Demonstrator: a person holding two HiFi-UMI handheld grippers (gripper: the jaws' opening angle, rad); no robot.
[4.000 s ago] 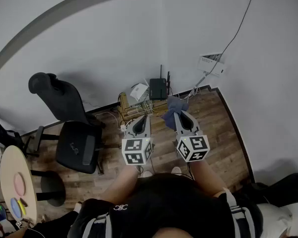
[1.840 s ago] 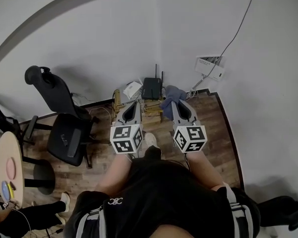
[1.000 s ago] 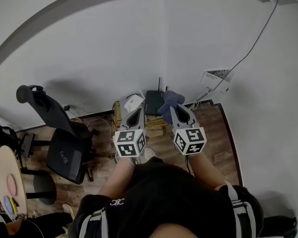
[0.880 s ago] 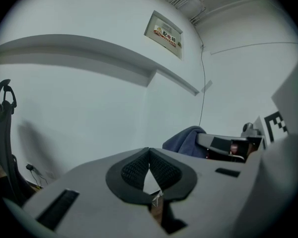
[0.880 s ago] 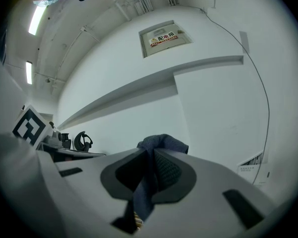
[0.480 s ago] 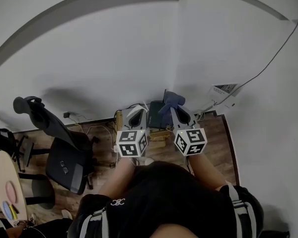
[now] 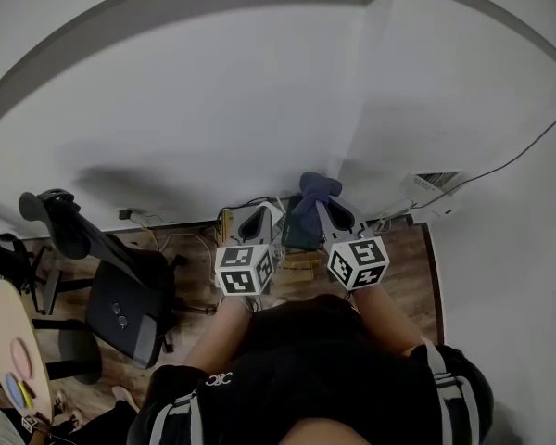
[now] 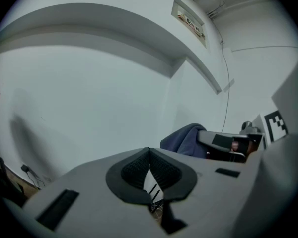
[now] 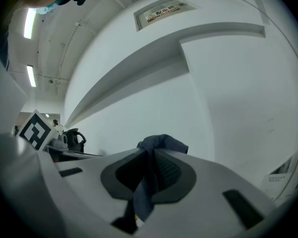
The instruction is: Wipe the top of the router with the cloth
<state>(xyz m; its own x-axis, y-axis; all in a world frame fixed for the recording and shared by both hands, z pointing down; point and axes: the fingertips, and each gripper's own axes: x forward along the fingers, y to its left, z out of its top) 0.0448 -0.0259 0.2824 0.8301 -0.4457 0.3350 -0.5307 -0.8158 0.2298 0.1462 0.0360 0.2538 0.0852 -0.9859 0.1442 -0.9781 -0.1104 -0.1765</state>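
Head view, left tool (image 7: 257, 214): held over the floor clutter by the wall, jaws together.
Head view, right tool (image 7: 317, 206): just beside the left one, a blue cloth (image 7: 315, 190) bunched at its tip.
Head view, router (image 7: 299, 235): dark box low against the wall, showing between the two tools, below the cloth.
Head view, surroundings: black chair (image 7: 120, 290) at left; round table (image 7: 9, 327) at the far left edge.
Left gripper view, left tool (image 8: 149, 151): jaws closed, nothing between them; the cloth (image 8: 185, 138) hangs from the other tool at right.
Right gripper view, right tool (image 9: 151, 153): jaws clamped on the cloth (image 9: 161, 144), a strip of it trailing down between them.
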